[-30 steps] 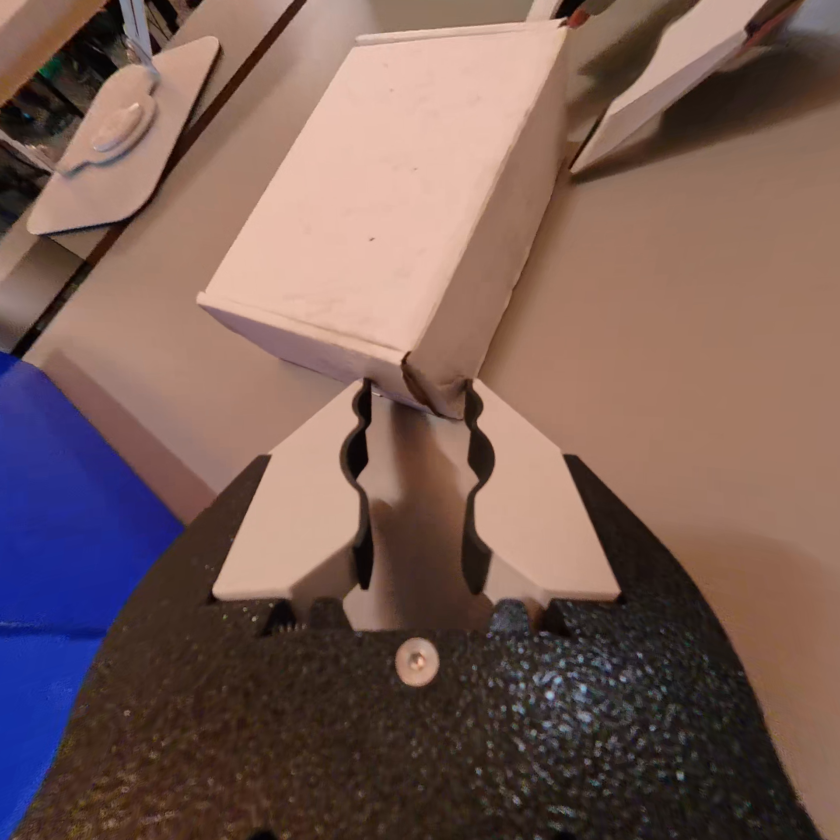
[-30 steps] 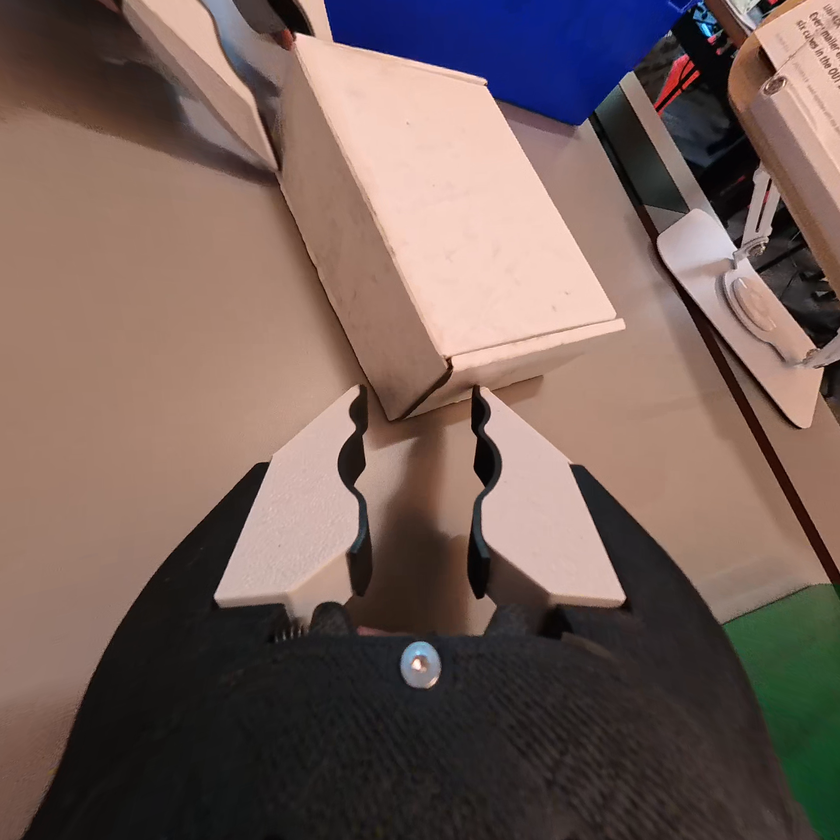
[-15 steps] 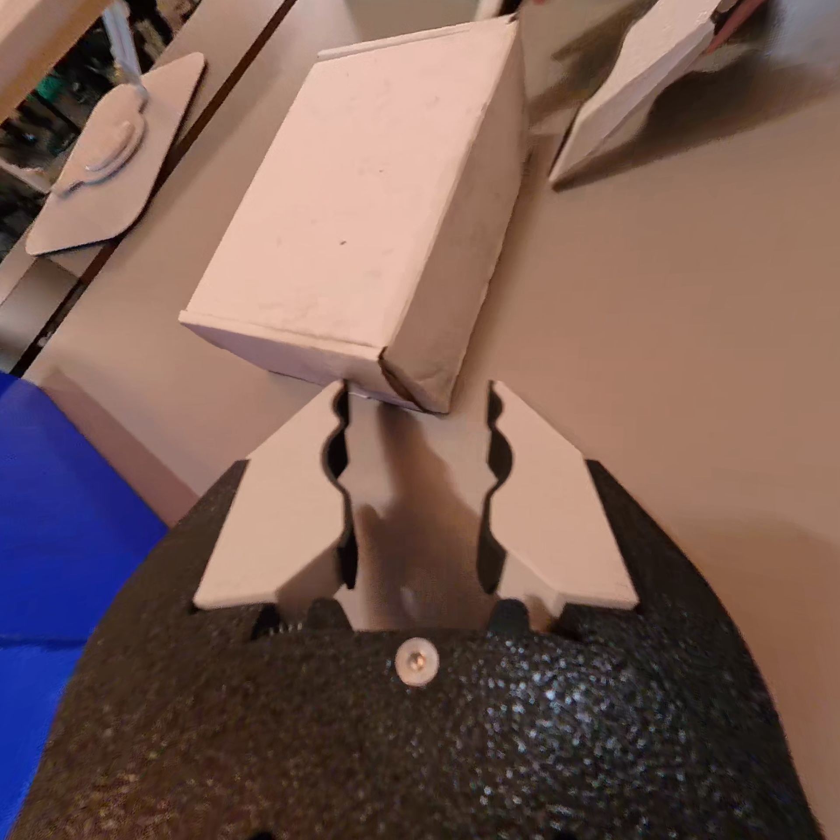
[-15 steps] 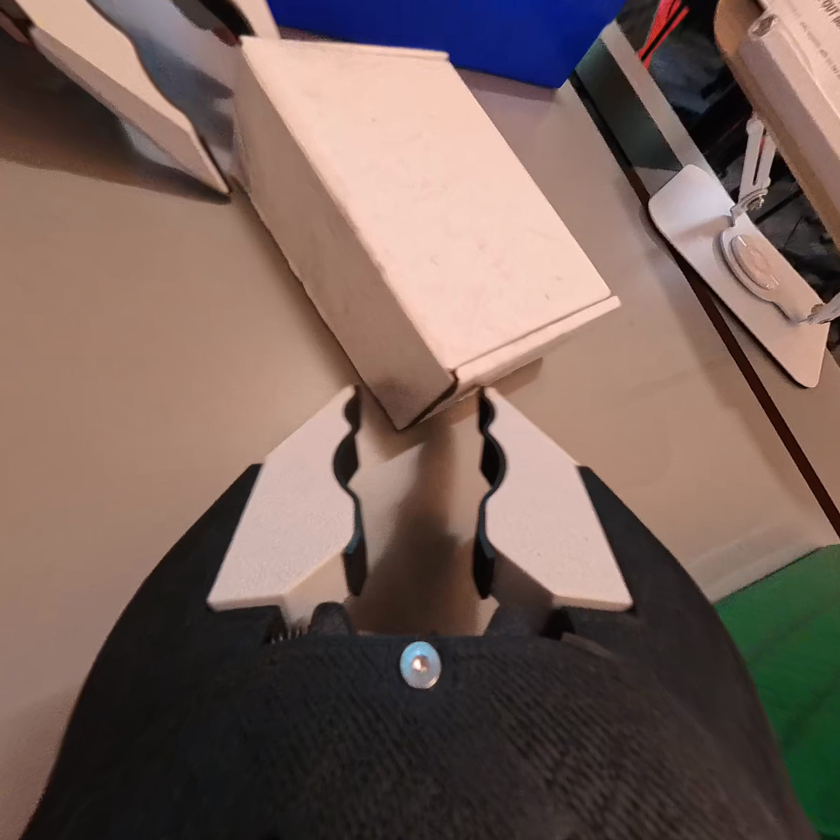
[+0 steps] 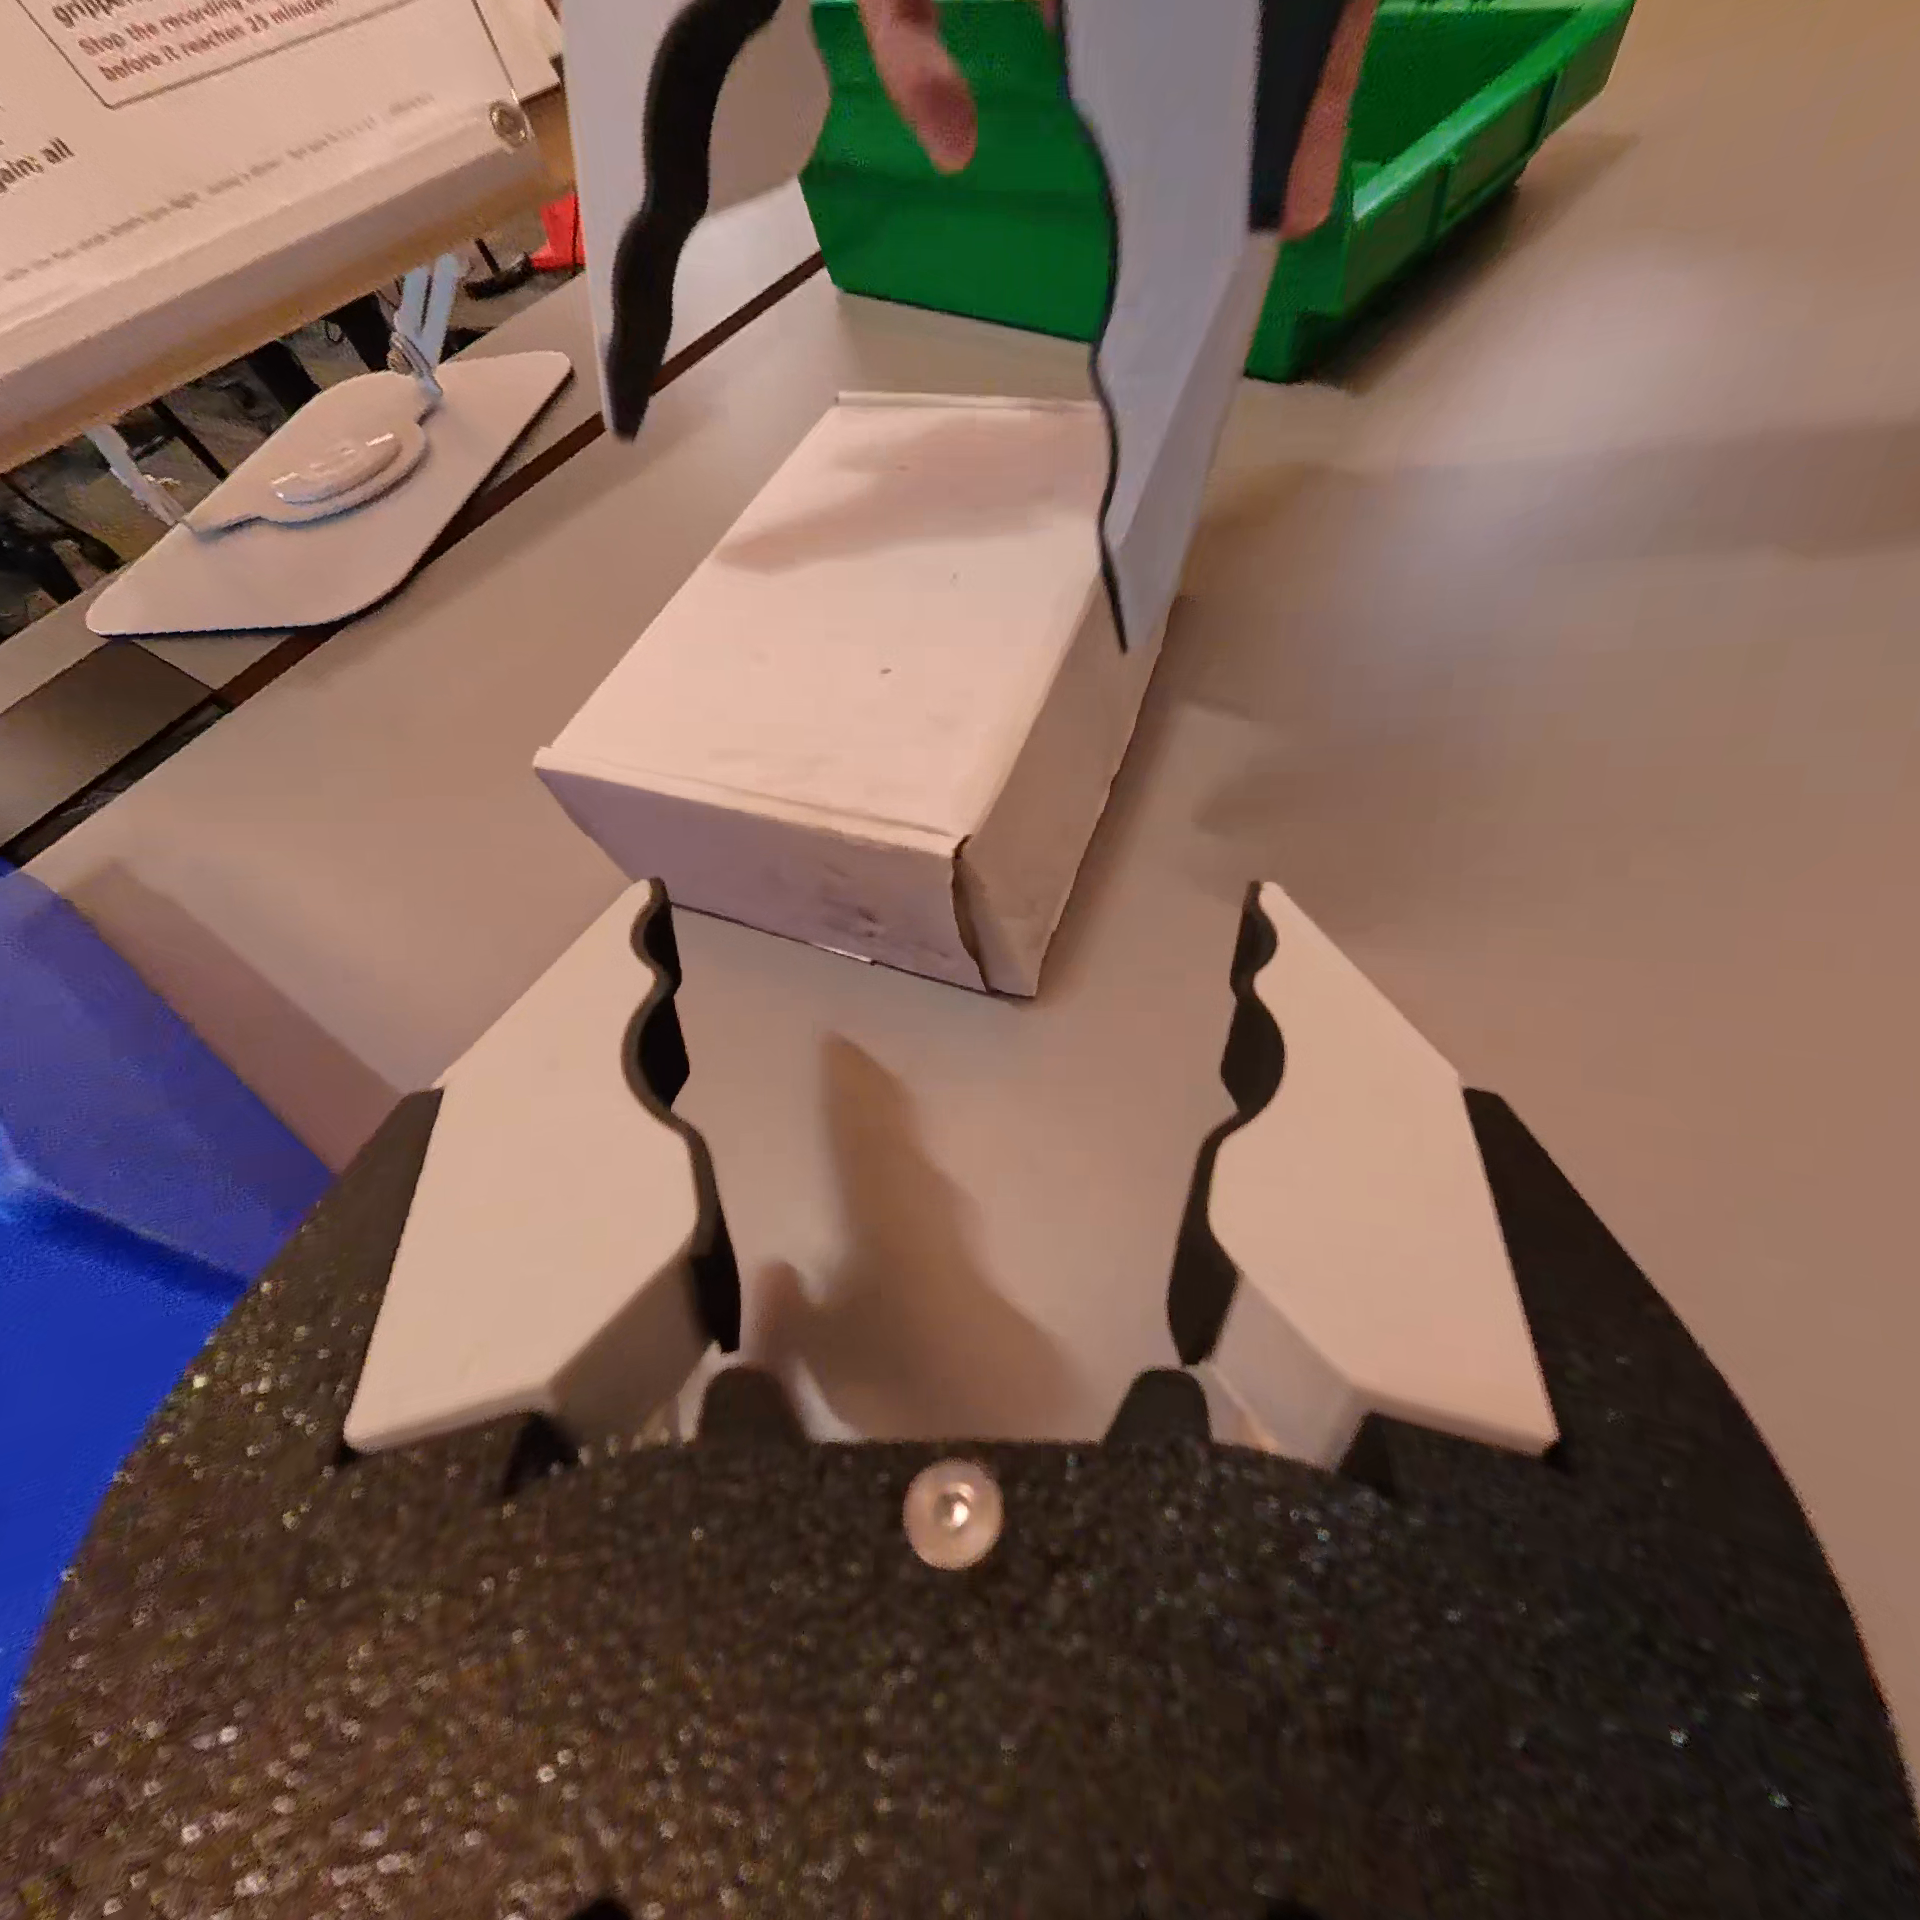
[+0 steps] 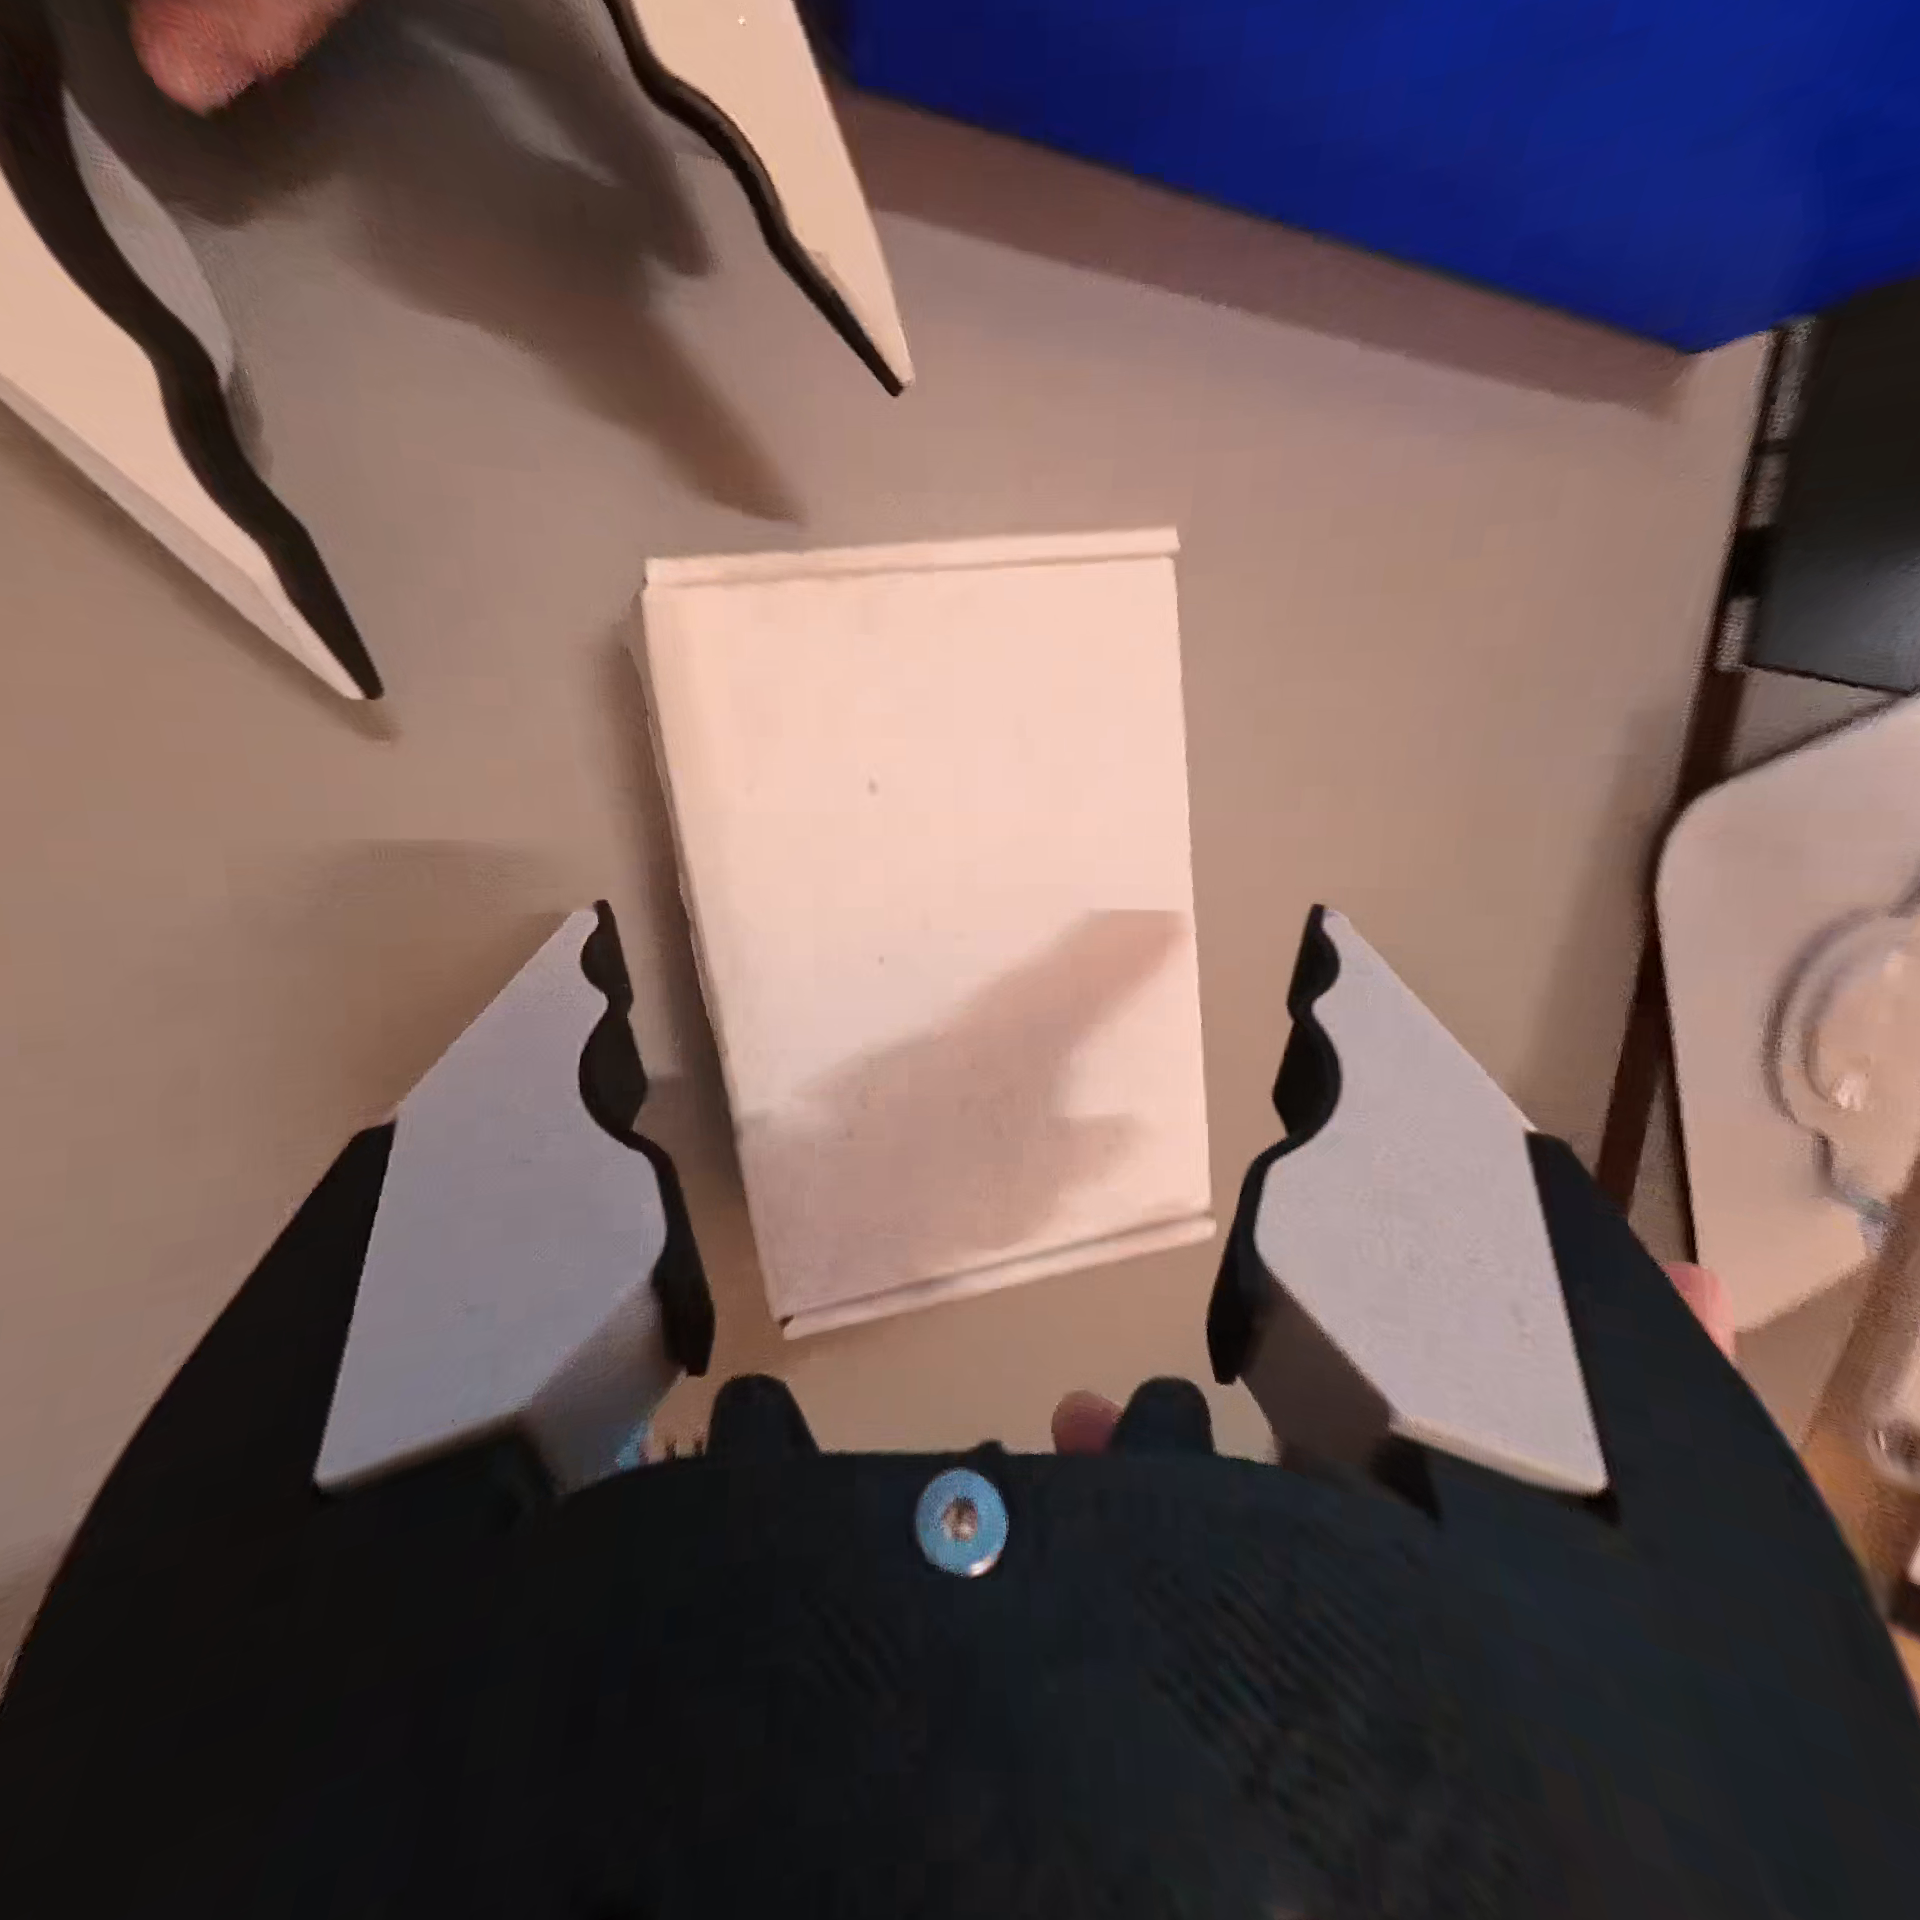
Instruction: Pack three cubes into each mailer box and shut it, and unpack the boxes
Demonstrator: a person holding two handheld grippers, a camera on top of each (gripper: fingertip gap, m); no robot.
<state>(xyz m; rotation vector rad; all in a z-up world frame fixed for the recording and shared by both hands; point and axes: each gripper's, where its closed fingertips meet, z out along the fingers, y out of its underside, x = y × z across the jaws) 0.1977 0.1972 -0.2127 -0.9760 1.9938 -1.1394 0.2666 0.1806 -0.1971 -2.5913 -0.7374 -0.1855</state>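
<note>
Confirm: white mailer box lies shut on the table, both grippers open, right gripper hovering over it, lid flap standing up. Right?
Not quite. The lid flap is not standing up: the mailer box lies fully shut, lid flat, as the right wrist view shows from above. The rest holds: the left gripper and the right gripper are open, the right one over the box.

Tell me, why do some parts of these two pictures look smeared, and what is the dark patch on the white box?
Left wrist view: the far right gripper is motion-blurred while the mailer box stays sharp. Right wrist view: the left gripper and stand base are smeared, and a soft shadow falls across the box lid; straight edges bow, wide-angle lens.
</note>
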